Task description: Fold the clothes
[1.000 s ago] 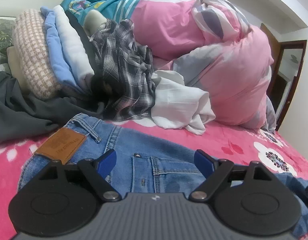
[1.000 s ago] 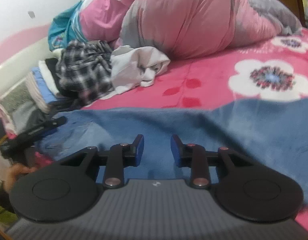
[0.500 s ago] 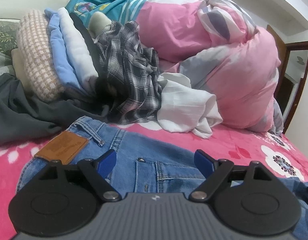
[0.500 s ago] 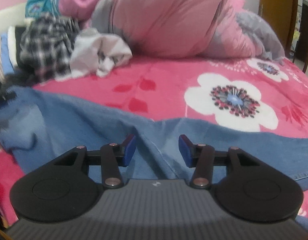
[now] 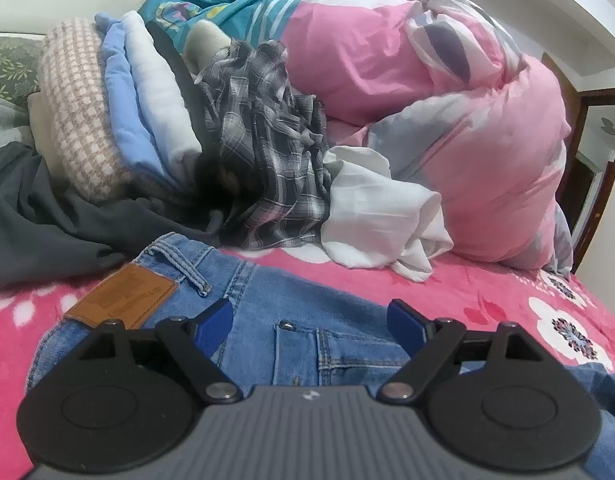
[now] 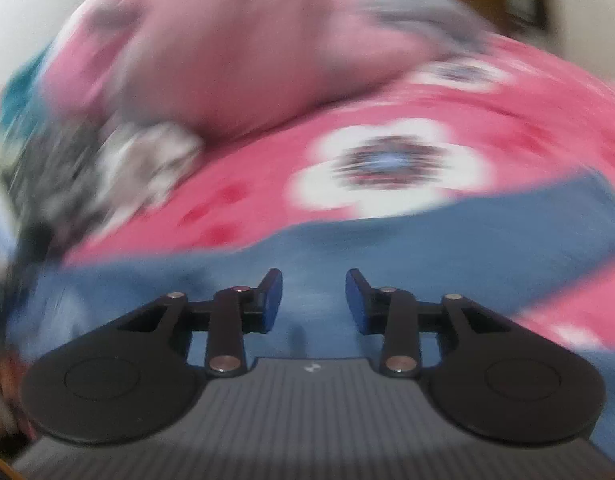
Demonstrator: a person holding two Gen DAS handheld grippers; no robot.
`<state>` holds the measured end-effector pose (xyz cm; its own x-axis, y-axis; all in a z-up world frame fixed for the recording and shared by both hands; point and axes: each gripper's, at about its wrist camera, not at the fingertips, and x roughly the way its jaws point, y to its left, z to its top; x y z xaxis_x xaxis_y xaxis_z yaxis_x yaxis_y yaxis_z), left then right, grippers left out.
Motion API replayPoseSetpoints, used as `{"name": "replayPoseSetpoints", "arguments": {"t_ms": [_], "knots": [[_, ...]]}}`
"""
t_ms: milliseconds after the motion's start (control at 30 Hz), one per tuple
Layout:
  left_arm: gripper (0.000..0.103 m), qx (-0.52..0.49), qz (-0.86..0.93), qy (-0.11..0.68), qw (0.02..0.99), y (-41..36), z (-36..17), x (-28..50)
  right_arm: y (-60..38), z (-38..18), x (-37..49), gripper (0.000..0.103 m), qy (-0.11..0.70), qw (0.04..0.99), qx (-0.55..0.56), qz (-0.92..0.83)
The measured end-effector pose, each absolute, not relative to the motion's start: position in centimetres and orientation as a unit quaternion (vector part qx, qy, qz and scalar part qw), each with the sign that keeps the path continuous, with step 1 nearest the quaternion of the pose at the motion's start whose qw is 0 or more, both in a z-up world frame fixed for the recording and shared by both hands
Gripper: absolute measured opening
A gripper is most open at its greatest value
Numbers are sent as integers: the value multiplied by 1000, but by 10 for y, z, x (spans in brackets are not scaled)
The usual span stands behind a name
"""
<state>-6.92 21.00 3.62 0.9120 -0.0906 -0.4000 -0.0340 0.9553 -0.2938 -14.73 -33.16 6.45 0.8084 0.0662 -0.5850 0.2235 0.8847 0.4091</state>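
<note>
Bedding [image 6: 235, 56] motion-blurred; jeans [image 5: 307, 344] cropped.

right tongs [image 6: 313, 300] swept across jeans [image 6: 427, 248], jaws just narrowing, empty

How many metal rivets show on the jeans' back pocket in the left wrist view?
1: a rivet at the pocket's upper left corner on the jeans; the tool body may hide others.

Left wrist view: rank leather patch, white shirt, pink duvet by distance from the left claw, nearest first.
From the left claw:
1. Leather patch, on the jeans, just left.
2. White shirt, crumpled mid-bed, right of centre.
3. Pink duvet, heaped behind it.
</note>
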Motion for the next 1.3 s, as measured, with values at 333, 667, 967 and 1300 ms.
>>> {"name": "replayPoseSetpoints", "arguments": {"t_ms": [333,667,967,1300], "knots": [[85,-134,-3,207,969,205,33,-68,-507,4,-214,43,211,795,528,-209],[85,-130,3,207,970,203,32,-66,-548,-16,-146,8,256,795,511,-203],[85,-119,14,208,971,200,30,-64,-543,9,-177,1,214,822,465,-247],[85,-115,16,210,971,200,30,-63,-571,-15,-209,1,221,799,491,-269]]}}
